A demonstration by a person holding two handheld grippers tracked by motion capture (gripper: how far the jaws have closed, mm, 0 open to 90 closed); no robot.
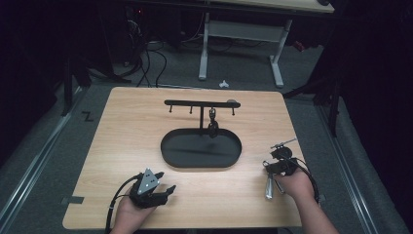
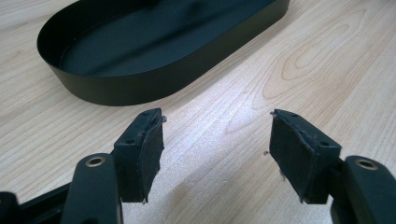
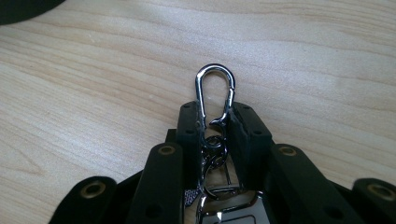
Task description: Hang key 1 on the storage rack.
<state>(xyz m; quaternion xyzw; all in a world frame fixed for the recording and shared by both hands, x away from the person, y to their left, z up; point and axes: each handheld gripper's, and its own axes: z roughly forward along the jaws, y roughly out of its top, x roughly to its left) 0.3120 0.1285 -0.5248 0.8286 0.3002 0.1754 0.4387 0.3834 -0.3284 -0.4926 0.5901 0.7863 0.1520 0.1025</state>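
Note:
A black oval tray (image 1: 195, 152) lies mid-table, and its wall (image 2: 140, 88) rises just beyond my left gripper. From the tray stands a black rack (image 1: 199, 103) with small hooks; a dark keychain (image 1: 213, 126) hangs from one of them. My left gripper (image 1: 165, 184) (image 2: 217, 116) rests at the front left, open, with only bare wood between its pads. At the right, my right gripper (image 1: 273, 168) (image 3: 215, 112) is shut on a silver carabiner keychain (image 3: 200, 88). Its clip loop sticks out past the fingertips, and its metal tail (image 1: 269, 187) lies toward the table's front.
The wooden table (image 1: 126, 141) has open surface left and right of the tray. The tray's dark edge (image 3: 23, 5) shows at the top left of the right gripper view. Beyond the table are a white desk frame (image 1: 204, 48) and cables on the floor.

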